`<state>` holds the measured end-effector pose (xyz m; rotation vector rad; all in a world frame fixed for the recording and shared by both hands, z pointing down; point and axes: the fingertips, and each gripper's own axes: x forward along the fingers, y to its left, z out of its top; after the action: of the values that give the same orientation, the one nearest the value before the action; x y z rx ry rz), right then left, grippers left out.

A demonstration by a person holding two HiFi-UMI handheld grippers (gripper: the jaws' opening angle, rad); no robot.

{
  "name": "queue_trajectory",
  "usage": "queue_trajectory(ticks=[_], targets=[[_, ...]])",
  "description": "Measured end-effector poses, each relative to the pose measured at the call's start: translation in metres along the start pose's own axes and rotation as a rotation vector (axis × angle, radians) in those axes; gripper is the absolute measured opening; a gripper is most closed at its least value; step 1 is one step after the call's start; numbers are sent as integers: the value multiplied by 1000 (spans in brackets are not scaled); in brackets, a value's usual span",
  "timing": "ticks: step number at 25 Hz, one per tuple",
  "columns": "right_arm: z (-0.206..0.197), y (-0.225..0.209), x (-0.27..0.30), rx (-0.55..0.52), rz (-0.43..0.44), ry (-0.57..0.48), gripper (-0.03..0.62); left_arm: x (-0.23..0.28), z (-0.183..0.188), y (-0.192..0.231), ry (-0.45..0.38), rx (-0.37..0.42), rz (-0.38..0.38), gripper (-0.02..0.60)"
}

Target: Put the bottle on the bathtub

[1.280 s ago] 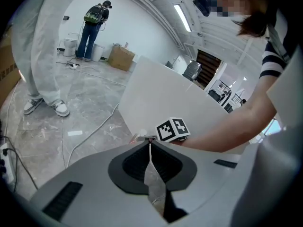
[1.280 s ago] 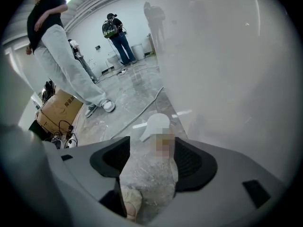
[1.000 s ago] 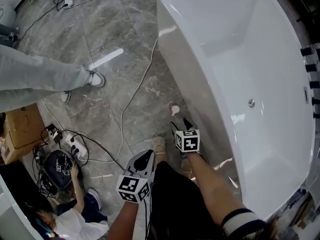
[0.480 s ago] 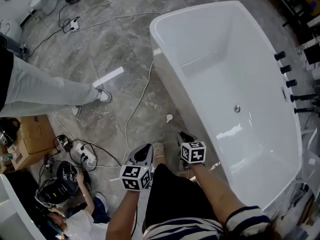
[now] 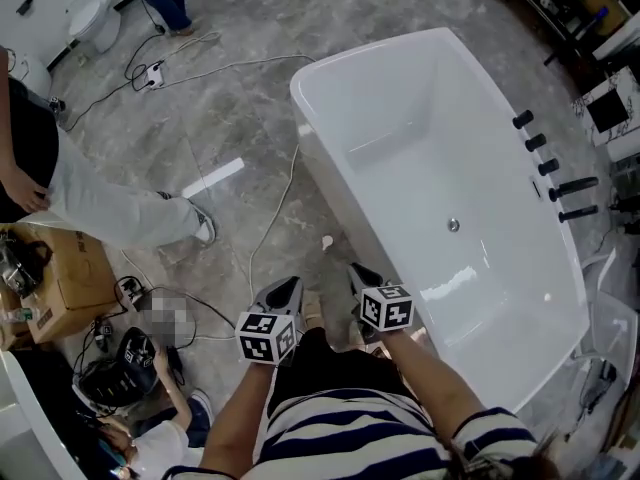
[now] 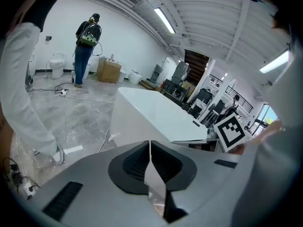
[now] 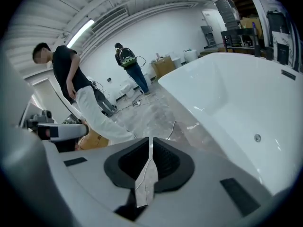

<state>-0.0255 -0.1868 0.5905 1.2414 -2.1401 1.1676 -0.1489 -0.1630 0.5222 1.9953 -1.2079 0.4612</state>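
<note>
Plainly, the gripper views showed the left gripper (image 6: 150, 150) and right gripper (image 7: 151, 148) closed on nothing; only the head view showed a small white object (image 5: 326, 241), too small to name, on the floor (image 5: 250, 98) beside the bathtub (image 5: 480, 138).

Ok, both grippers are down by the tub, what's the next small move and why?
Probably look around for the bottle first. No view shows one, and the left gripper and right gripper are both shut on nothing, held low beside the bathtub. There is nothing to reach for yet.
</note>
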Motion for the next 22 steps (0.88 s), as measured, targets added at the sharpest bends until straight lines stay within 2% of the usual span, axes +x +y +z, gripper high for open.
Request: queue_trajectory(ticks=[8, 13, 22], targets=[[28, 14, -53, -43, 13, -76, 34, -18, 31, -13, -51, 29, -11, 25], [49, 13, -76, -18, 3, -148, 29, -26, 48, -14, -86, 49, -23, 25], [69, 29, -84, -14, 10, -206, 26, -30, 57, -9, -97, 56, -27, 25]])
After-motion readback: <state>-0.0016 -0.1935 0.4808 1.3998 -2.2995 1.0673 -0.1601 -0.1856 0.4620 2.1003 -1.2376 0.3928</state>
